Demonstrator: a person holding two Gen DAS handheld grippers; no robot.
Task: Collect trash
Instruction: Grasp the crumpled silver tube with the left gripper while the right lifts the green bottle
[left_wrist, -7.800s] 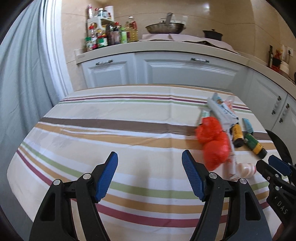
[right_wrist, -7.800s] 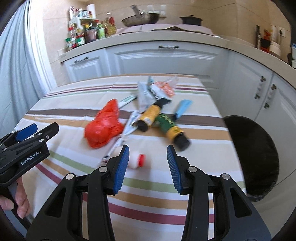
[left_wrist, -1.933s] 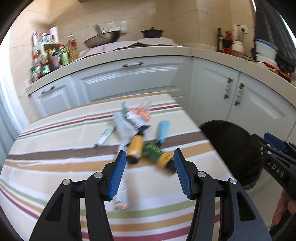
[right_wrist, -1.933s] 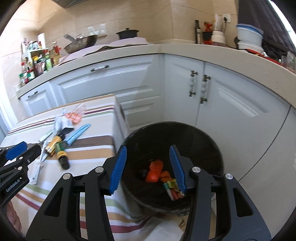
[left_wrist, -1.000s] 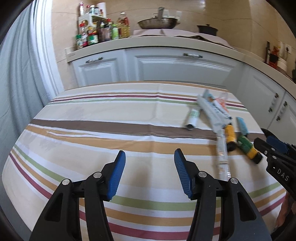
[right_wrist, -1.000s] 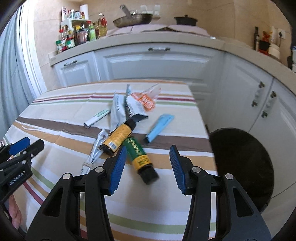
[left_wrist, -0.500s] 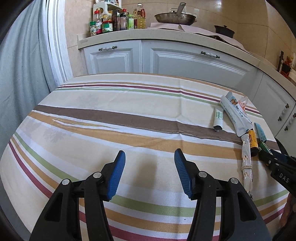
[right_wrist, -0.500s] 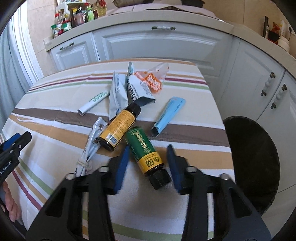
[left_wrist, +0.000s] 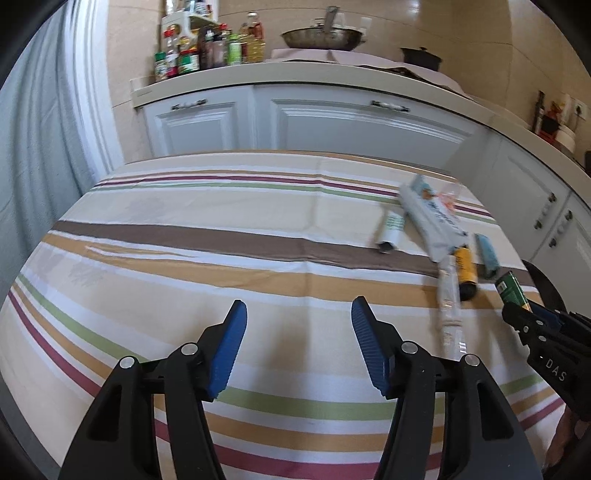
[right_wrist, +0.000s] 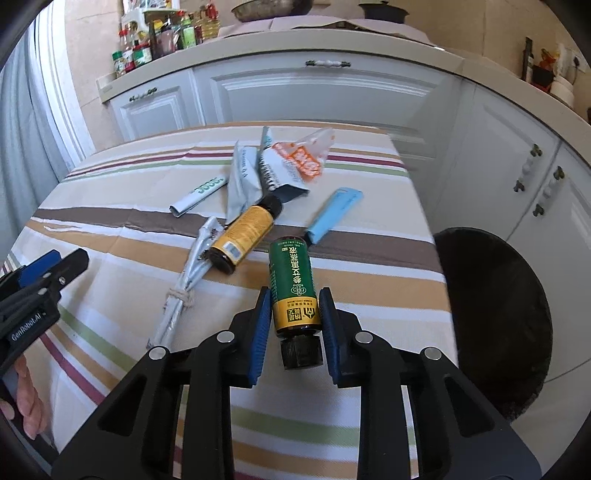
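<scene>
Kitchen cabinets stand behind the striped table (right_wrist: 369, 288); black bin (right_wrist: 491, 314) sits at its right edge; left gripper (left_wrist: 295, 347) hovers agape, empty; right gripper (right_wrist: 291, 328), jaws just closing, pinches the green bottle (right_wrist: 293, 288) near its cap; squeeze firmly, lift level, then swing binward.

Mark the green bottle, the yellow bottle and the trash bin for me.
green bottle (right_wrist: 291, 280): right wrist view, middle of its label.
yellow bottle (right_wrist: 245, 230): right wrist view, middle of its label.
trash bin (right_wrist: 495, 317): right wrist view, dark inner wall.
</scene>
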